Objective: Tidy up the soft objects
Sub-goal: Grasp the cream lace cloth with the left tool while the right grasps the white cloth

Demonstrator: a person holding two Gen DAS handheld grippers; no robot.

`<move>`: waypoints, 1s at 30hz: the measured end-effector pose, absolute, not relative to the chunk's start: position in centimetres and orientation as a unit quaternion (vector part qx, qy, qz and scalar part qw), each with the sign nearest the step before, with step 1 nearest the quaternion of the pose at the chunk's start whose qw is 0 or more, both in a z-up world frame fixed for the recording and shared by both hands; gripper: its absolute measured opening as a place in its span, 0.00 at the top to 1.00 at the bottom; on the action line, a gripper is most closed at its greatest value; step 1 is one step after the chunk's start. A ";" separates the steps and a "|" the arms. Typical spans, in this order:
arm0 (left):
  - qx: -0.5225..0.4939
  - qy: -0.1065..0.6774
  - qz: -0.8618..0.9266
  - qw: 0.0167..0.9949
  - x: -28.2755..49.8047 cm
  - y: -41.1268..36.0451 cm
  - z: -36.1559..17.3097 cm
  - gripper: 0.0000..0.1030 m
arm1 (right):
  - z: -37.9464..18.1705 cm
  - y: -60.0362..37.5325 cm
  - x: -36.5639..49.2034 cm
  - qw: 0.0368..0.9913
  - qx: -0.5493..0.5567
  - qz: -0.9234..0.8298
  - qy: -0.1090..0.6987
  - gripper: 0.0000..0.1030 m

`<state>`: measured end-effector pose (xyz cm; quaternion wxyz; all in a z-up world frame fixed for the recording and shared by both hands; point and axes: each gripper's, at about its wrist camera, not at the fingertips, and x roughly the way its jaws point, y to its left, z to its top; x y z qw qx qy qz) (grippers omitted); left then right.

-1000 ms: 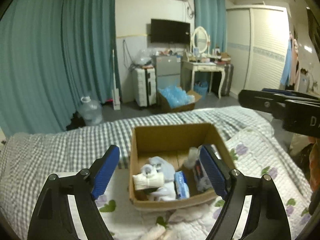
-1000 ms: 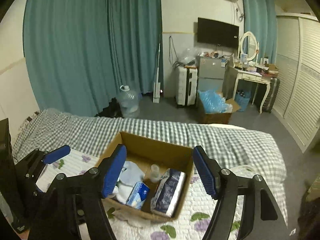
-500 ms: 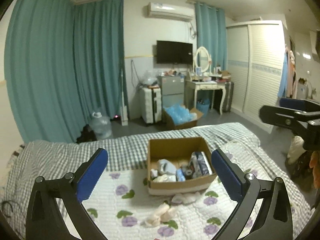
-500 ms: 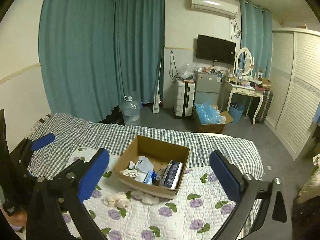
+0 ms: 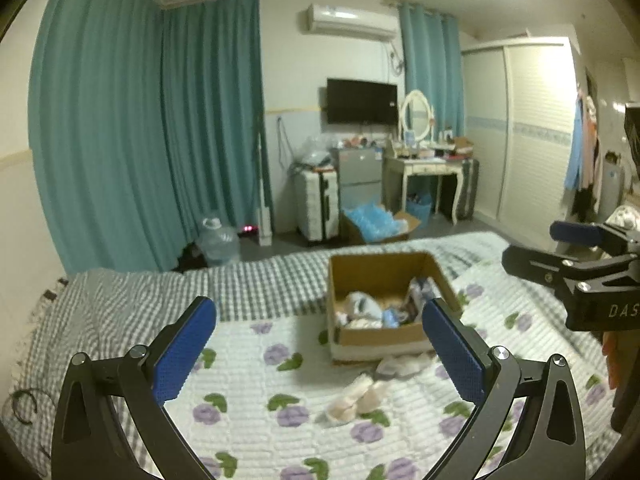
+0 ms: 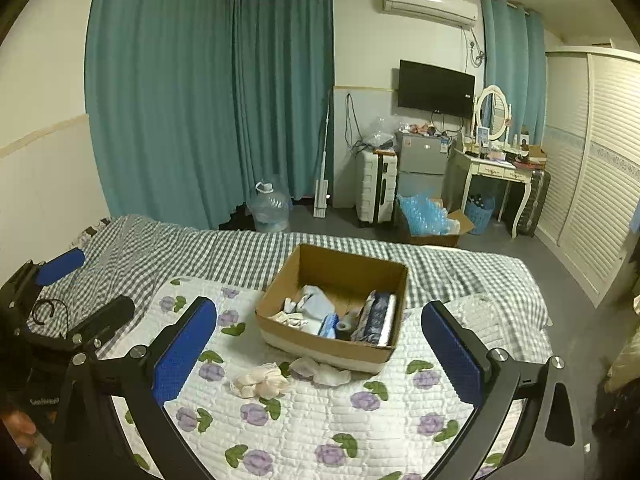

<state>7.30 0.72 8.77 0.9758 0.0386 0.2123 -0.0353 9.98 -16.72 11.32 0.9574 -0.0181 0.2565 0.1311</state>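
A brown cardboard box [image 5: 376, 340] [image 6: 316, 350] sits on the floral quilt and holds several soft items, among them pale cloth bundles [image 6: 312, 306] and a dark tissue pack [image 6: 376, 316]. A pale pink soft piece [image 5: 356, 396] [image 6: 260, 384] and a white one [image 5: 402, 366] [image 6: 320, 372] lie on the quilt in front of the box. My left gripper [image 5: 320, 354] is open and empty, well back from the box. My right gripper [image 6: 320, 354] is open and empty too. Each gripper shows at the edge of the other's view.
The bed has a checked sheet [image 6: 200, 252] behind the quilt [image 6: 304, 432]. Beyond the bed are a water jug [image 6: 270, 206], a suitcase [image 6: 376, 186], a box of blue bags [image 6: 430, 216], a dressing table [image 6: 496, 172] and a wardrobe [image 6: 592, 168]. A black hair tie [image 5: 22, 406] lies at the left.
Both grippers have pulled back and up from the box, which now looks small and far. Both jaws stand wider than a second ago.
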 end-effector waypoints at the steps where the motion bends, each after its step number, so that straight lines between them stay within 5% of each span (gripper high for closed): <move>1: 0.037 0.217 -0.036 0.975 7.7 0.9 8.1 0.00 | 10.8 -16.3 10.5 0.957 -0.017 0.132 0.260 0.00; 18: -0.005 0.328 -0.021 0.945 15.4 1.4 -7.5 0.00 | -5.4 -15.0 19.6 0.924 -0.003 0.130 0.361 0.00; 30: -0.024 0.382 -0.069 0.921 17.8 -1.4 -13.8 0.00 | -11.0 -16.3 22.4 0.917 0.008 0.120 0.381 0.00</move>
